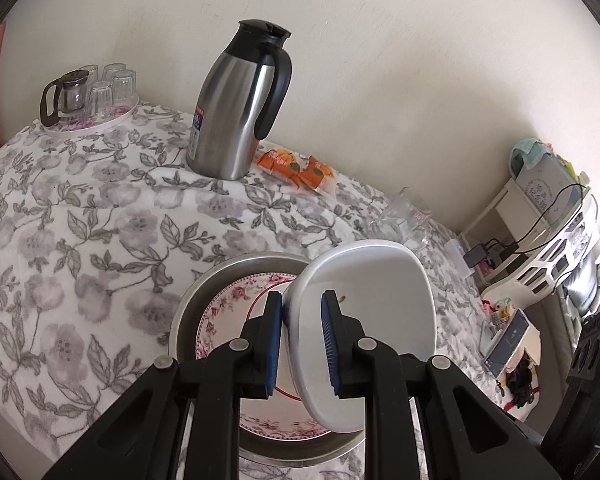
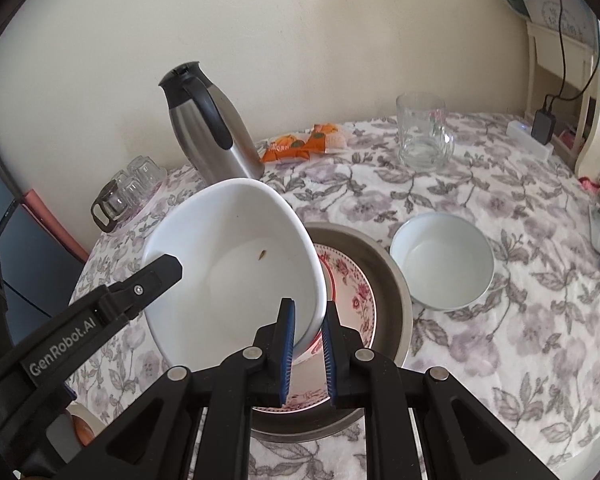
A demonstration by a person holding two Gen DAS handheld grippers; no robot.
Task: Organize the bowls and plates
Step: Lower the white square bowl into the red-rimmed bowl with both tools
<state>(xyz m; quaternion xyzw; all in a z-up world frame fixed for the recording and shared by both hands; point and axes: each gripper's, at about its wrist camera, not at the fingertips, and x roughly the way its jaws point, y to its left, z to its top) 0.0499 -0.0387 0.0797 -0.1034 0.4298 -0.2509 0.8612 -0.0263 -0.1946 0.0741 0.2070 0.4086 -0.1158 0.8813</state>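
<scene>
A large white bowl (image 1: 376,320) (image 2: 236,276) is held tilted above a floral plate (image 1: 228,308) (image 2: 352,288) that lies in a metal pan (image 1: 188,304) (image 2: 392,280). My left gripper (image 1: 302,344) is shut on the bowl's left rim; its arm shows in the right wrist view (image 2: 156,276). My right gripper (image 2: 308,352) is shut on the bowl's right rim. A small speck lies inside the bowl. A second, smaller white bowl (image 2: 442,260) sits upright on the table right of the pan.
A steel thermos jug (image 1: 236,104) (image 2: 208,128) stands behind the pan, with orange snack packets (image 1: 296,170) (image 2: 304,142) beside it. A glass mug (image 2: 422,136) stands at the back right. A tray of glasses (image 1: 88,92) (image 2: 128,192) sits far left. Shelving (image 1: 548,232) stands beside the table.
</scene>
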